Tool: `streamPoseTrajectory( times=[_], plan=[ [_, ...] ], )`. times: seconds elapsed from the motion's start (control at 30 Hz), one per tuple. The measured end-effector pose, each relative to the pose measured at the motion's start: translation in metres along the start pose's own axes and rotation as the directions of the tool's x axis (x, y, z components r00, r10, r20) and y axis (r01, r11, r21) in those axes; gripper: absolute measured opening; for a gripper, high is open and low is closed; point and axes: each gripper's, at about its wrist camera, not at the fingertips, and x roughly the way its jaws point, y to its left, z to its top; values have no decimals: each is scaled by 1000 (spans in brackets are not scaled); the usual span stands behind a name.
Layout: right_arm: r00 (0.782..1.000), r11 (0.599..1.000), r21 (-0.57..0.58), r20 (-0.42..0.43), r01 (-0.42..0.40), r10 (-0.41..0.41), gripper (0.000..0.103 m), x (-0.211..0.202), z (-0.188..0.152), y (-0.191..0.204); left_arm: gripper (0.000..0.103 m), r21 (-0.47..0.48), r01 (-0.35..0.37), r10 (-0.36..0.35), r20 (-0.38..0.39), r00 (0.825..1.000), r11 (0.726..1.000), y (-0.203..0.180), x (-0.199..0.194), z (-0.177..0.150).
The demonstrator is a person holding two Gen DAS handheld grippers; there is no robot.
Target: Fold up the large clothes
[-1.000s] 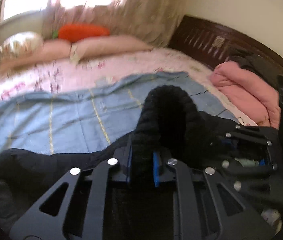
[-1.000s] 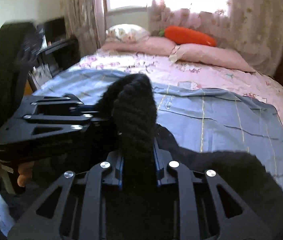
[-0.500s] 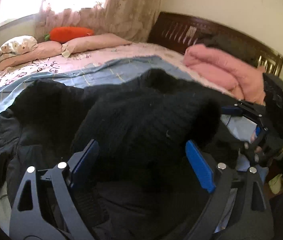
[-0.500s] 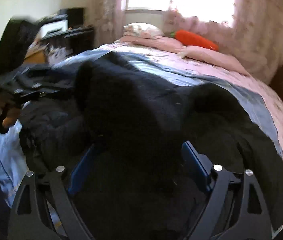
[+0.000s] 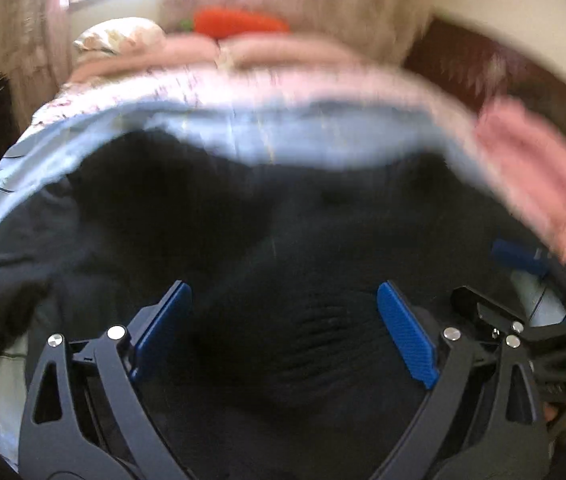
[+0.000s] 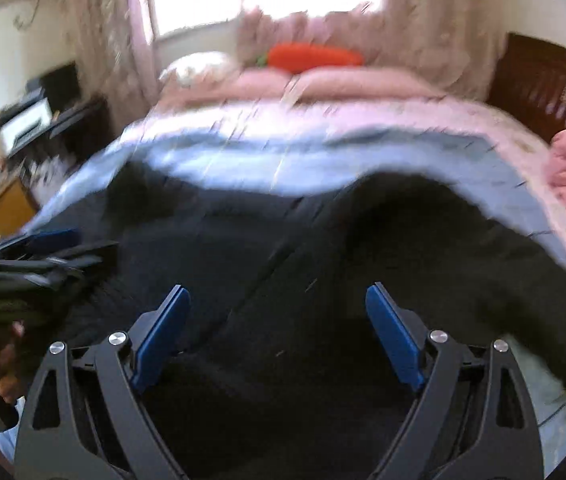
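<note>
The left tool (image 5: 285, 332) is released, its blue pads spread wide and clear of the black garment (image 5: 283, 240), which lies on the bed's blue sheet (image 5: 283, 136). The right tool (image 6: 277, 334) is likewise released; both have just been opening, nothing gripped. The step in hand looks like a fold laid down; next comes choosing a fresh edge to pinch.
</note>
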Motion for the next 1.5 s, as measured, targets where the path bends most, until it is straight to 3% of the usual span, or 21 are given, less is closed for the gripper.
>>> streamPoseTrajectory(
  times=[0.07, 0.1, 0.17, 0.2, 0.23, 0.3, 0.4, 0.53, 0.57, 0.67, 0.73, 0.77, 0.8, 0.87, 1.0, 1.17, 1.27, 1.37, 1.5],
  plan=[
    [996, 996, -78, -71, 50, -55, 90, 19, -29, 14, 101, 80, -38, 45, -90, 995, 996, -4, 32, -34],
    [990, 991, -124, -117, 59, -74, 90, 33, -48, 23, 101, 68, -34, 42, -120, 992, 997, 2, 46, -49],
    [990, 990, -124, -112, 69, -83, 90, 35, -62, 26, 101, -55, 61, -68, -139, 988, 997, 24, 56, -66],
    [993, 992, -115, -96, 57, -68, 90, 29, -58, 26, 101, -66, 83, -91, -126, 988, 994, 27, 52, -64],
    [996, 992, -118, -77, 33, -43, 90, 19, -48, 24, 101, -57, 92, -98, -115, 989, 994, 28, 46, -59],
    [1000, 992, -126, -11, 16, -17, 90, 2, -30, 17, 101, -10, 74, -74, -18, 997, 997, 28, 22, -44],
    [997, 998, -56, 78, 9, -5, 96, -13, 10, -15, 101, 4, 27, -27, 99, 995, 1000, 41, 1, -8],
    [1000, 999, 49, 9, -12, 11, 96, 31, 67, -69, 101, -84, -35, 41, 71, 997, 996, 77, 32, 52],
    [1000, 998, 66, -15, -16, 17, 94, 42, 73, -76, 99, -100, -25, 31, 53, 998, 995, 82, 41, 61],
    [995, 993, 111, -93, -30, 40, 89, 83, 90, -96, 79, -152, 55, -60, -23, 998, 987, 96, 79, 84],
    [984, 988, 136, -152, -72, 93, 73, 114, 96, -100, 75, -160, 63, -72, -56, 996, 985, 93, 96, 88],
    [979, 984, 145, -160, -103, 126, 56, 122, 98, -96, 74, -161, 68, -78, -57, 995, 985, 96, 104, 92],
    [972, 978, 158, -172, -133, 160, 49, 130, 101, -96, 73, -158, 74, -84, -56, 995, 985, 95, 110, 94],
    [979, 980, 166, -151, -113, 139, 45, 128, 105, -95, 65, -130, 67, -74, -45, 996, 989, 85, 119, 102],
    [986, 993, 79, -133, -89, 99, 32, 132, 129, -96, 59, -68, -14, 11, -42, 999, 998, 77, 138, 124],
    [974, 990, 112, -201, -84, 105, 30, 180, 161, -115, 59, -106, -36, 28, -82, 996, 994, 99, 176, 151],
    [969, 990, 128, -232, -59, 87, 30, 216, 166, -122, 62, -56, -110, 105, -85, 991, 992, 100, 205, 157],
    [978, 991, 128, -195, -44, 68, 30, 233, 159, -126, 66, -74, -147, 142, -67, 988, 986, 104, 224, 160],
    [988, 984, 163, -119, -76, 96, 30, 245, 148, -135, 73, -120, -134, 126, -72, 989, 984, 114, 237, 162]
  ],
)
